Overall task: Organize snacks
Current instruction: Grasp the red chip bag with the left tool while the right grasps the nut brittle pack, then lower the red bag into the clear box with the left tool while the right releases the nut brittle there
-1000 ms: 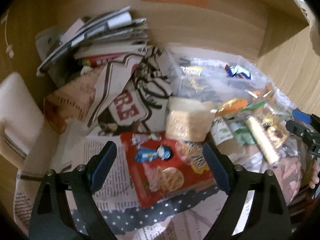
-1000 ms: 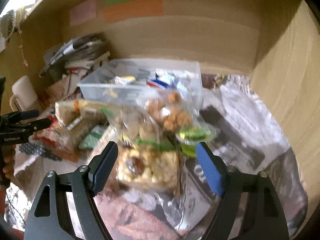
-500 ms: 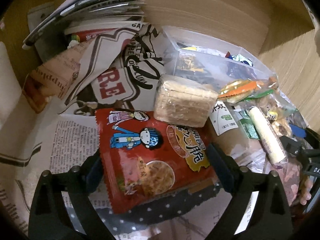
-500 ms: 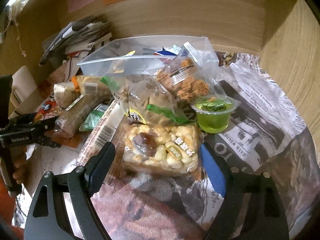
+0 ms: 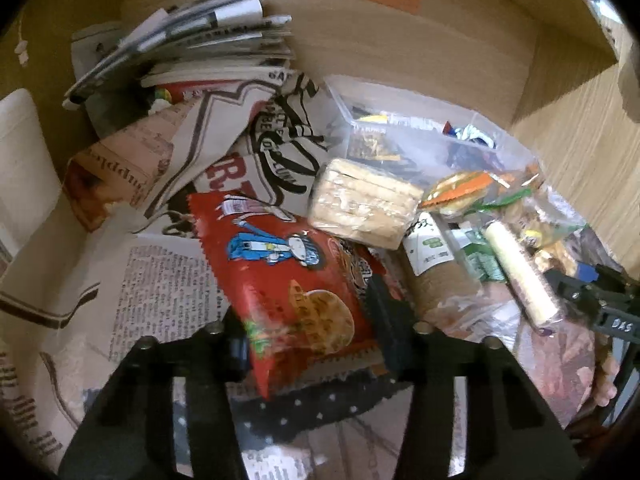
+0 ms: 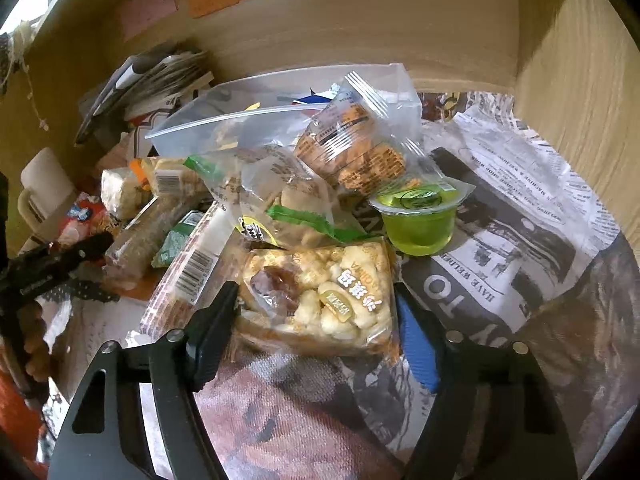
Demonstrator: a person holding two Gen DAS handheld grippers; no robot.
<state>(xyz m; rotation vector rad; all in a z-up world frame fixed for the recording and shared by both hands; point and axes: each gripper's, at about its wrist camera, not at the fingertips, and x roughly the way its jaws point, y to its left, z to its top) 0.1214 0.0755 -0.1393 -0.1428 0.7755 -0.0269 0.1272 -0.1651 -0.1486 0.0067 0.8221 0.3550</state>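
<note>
**Gripping both ends of a crowded snack heap**

Squeezing in from both sides, the left gripper [image 5: 308, 332] has its fingers pressed against the edges of the red snack bag [image 5: 288, 276], a glossy foil pouch with a cartoon figure and serrated seams, its near end tilted up off the newspaper [image 5: 160, 292]. Room is tight on this side: a clear-wrapped cracker block [image 5: 364, 208] lies against the bag's far corner, and folded papers [image 5: 192, 40] pile up against the wooden back wall [image 5: 400, 40].

Over on the right, the right gripper [image 6: 316, 320] pinches the puffed rice bar [image 6: 316, 292], lumpy pale kernels under crinkled clear film, one finger on each short side. Just behind it slumps a loose clear bag with a green band [image 6: 280, 200], and the green jelly cup [image 6: 418, 220] stands upright near the bar's far right corner. Behind these, a transparent plastic container [image 6: 280, 100] holds more wrapped pieces. Open newsprint stretches rightward to the wooden side wall [image 6: 580, 100], the only free lane. A pale cylindrical stick [image 5: 520, 276] lies among the central wrappers.
</note>
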